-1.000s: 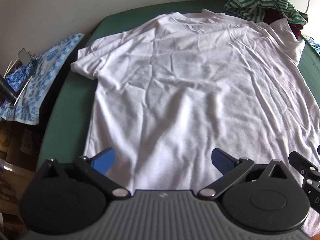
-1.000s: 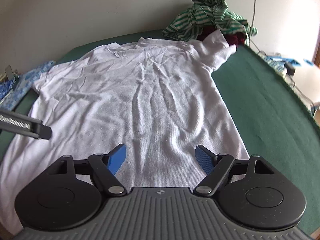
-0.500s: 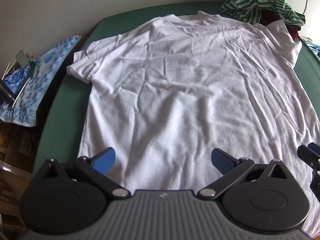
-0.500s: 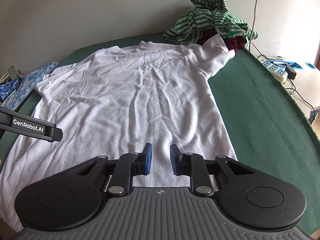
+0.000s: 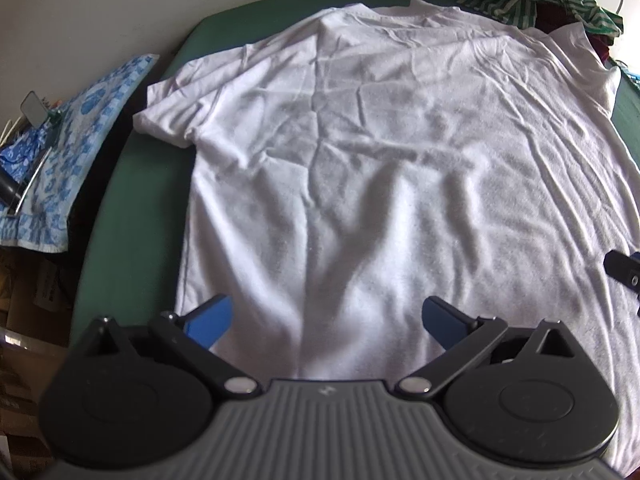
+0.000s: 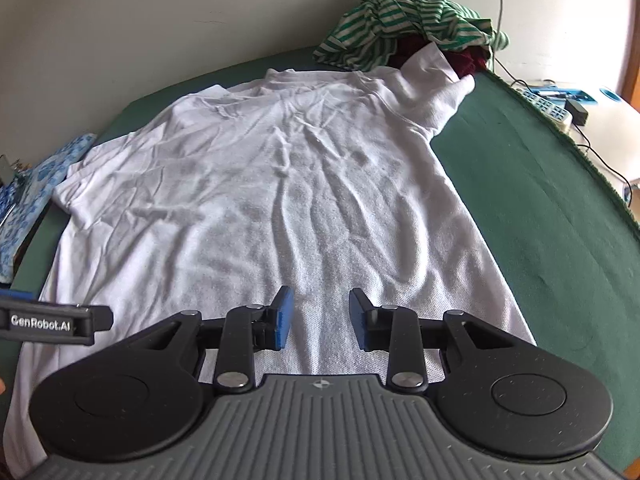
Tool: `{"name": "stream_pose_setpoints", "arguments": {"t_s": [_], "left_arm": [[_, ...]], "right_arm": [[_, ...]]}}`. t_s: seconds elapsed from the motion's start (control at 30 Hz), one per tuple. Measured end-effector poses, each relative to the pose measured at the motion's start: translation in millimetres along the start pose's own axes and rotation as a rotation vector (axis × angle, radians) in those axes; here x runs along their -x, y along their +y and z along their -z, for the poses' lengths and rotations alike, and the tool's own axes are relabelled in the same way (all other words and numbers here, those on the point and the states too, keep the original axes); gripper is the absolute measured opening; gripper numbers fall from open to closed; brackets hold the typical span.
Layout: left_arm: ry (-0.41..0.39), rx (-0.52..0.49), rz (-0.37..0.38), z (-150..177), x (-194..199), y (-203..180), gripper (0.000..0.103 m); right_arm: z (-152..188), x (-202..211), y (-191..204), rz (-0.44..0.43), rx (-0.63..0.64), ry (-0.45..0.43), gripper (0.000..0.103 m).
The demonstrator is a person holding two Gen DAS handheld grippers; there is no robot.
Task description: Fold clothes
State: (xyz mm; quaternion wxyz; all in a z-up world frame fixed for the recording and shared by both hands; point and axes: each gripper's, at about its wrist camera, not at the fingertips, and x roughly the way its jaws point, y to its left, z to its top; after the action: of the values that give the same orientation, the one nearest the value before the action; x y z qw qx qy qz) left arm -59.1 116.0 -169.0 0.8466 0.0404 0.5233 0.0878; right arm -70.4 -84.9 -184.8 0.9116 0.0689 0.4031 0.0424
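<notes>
Green cloth covers the surface (image 6: 540,208), which runs up to a plain pale wall; light is uneven and the left wrist view is slightly soft. Far left, off the edge of the surface: a blue patterned cloth (image 5: 76,140) with small items on it, not part of the job. Left gripper (image 5: 326,320): released, blue pads wide apart, nothing between them, poised over the near hem on the left half of the shirt. Centre: white T-shirt (image 6: 260,184) lies spread flat on the green, hem nearest the cameras, collar at the far end, body lightly wrinkled with long creases running up from the hem; its left sleeve is laid out flat. Right gripper (image 6: 320,318): pads part-way apart and opening, hem fabric lies under the gap but the pads do not pinch it. Far right: the shirt's other sleeve rides up onto a pile of green-striped clothing (image 6: 412,16) with something dark red beneath. Judgement: no fold made yet; the step in hand is taking hold of the hem, one gripper per side. Next move appears to need both grippers lowered onto the hem edge, closed on the fabric (ideally both layers), then carried together toward the collar. Risk: the right sleeve resting on the pile may drag and skew the fold.
</notes>
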Motion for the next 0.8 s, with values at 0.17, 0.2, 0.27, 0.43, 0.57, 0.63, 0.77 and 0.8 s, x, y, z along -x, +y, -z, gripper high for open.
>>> {"name": "stream_pose_setpoints", "arguments": {"t_s": [0.17,0.2,0.27,0.43,0.57,0.63,0.77,0.8], "left_arm": [[0.022,-0.022,0.030,1.2,-14.8,6.0,0.102],[0.021,-0.020,0.038,0.7,-15.2,7.5,0.102],[0.021,-0.014,0.052,-0.3,-16.1,10.6,0.102],[0.052,0.063,0.100,-1.5,-21.5,20.9,0.102],[0.078,0.126,0.102,-2.5,-25.7,27.9,0.103],[0.078,0.142,0.097,-2.9,-26.3,32.5,0.103],[0.077,0.169,0.079,-4.0,-28.3,46.9,0.102],[0.078,0.176,0.072,-4.3,-29.4,52.1,0.102]], "right_arm": [[-2.6,-7.8,-8.7,0.083,-0.043,-0.006,0.039],[-2.6,-9.2,-13.1,0.098,-0.056,-0.003,0.039],[-2.1,-10.4,-20.0,0.119,-0.063,-0.005,0.038],[-8.1,-13.5,-39.5,0.164,-0.015,-0.003,0.038],[-16.0,-16.5,-52.5,0.181,0.028,0.011,0.037],[-20.5,-18.5,-56.7,0.176,0.038,0.017,0.038],[-34.3,-24.6,-60.3,0.140,0.065,0.050,0.038],[-40.3,-25.4,-62.7,0.122,0.056,0.050,0.038]]}}
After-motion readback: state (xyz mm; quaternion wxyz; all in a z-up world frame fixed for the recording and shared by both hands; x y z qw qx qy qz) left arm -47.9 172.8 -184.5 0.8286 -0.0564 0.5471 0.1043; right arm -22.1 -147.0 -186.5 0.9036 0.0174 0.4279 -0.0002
